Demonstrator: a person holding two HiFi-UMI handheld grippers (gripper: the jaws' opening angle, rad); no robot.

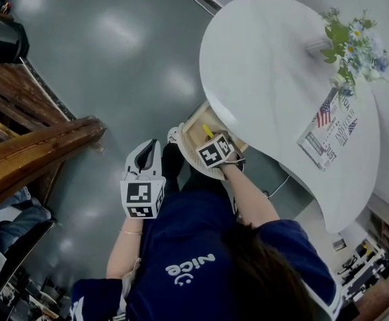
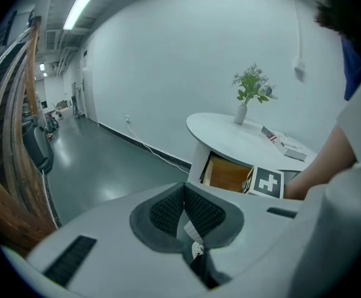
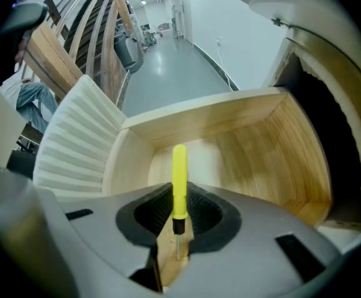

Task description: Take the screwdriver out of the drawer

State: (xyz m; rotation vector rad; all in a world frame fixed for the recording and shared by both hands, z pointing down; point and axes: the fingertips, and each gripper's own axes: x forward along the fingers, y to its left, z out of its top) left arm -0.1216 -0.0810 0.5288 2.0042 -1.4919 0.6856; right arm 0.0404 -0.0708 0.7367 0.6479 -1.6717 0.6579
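left of the open pale wooden drawer [image 1: 195,124], the white left gripper [image 2: 184,190] hangs empty, jaws pressed together. over the drawer's inside, the white right gripper [image 3: 179,198] clamps the slim yellow-handled screwdriver [image 3: 179,172], handle end toward the drawer's floor.

The right gripper [image 1: 211,139] points steeply down, its jaws clamped on the yellow handle of the screwdriver [image 3: 179,179], with the right forearm [image 1: 251,196] stretched forward. The left gripper [image 1: 148,154] hangs beside it, angled downward. Its jaws are pressed together with nothing between them, and the left forearm [image 1: 128,243] is bent close to the body.
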